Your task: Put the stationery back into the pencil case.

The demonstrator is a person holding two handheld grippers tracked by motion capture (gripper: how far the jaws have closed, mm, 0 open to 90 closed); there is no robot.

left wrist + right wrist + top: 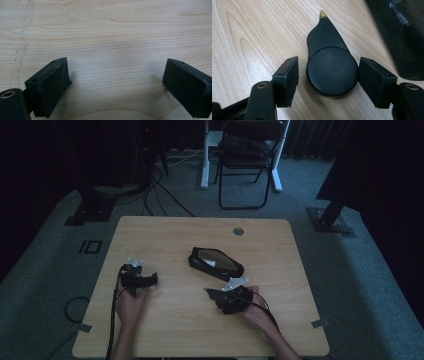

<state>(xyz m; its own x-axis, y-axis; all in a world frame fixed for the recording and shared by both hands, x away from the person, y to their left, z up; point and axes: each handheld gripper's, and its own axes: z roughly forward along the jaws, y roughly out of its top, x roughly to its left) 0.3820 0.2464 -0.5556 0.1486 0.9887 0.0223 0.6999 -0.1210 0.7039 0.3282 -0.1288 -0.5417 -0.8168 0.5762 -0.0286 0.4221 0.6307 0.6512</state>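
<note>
Between the jaws of the right gripper [328, 75], flat on the bench [249, 37]: a black teardrop-shaped piece [332, 67], matte, with a round disc end nearest the camera and a taper running away to a small gold tip. Right jaw touching or all but touching the disc's edge, left jaw clear of it by a gap; released, not clenched on it. Just beyond, at the right edge of the right gripper view, the dark mesh wall of a black pouch [404, 37].

From the high view, the same right gripper [212, 292] low on the bench's right half, the piece too small and dark to make out there; the black pouch [216, 263] just beyond it, near the bench's middle, open with a tan lining showing. Left gripper [145, 280] well apart on the left half.

In the left gripper view, left gripper [117, 82] spread wide over bare wood grain, 2 jaws, nothing between.
</note>
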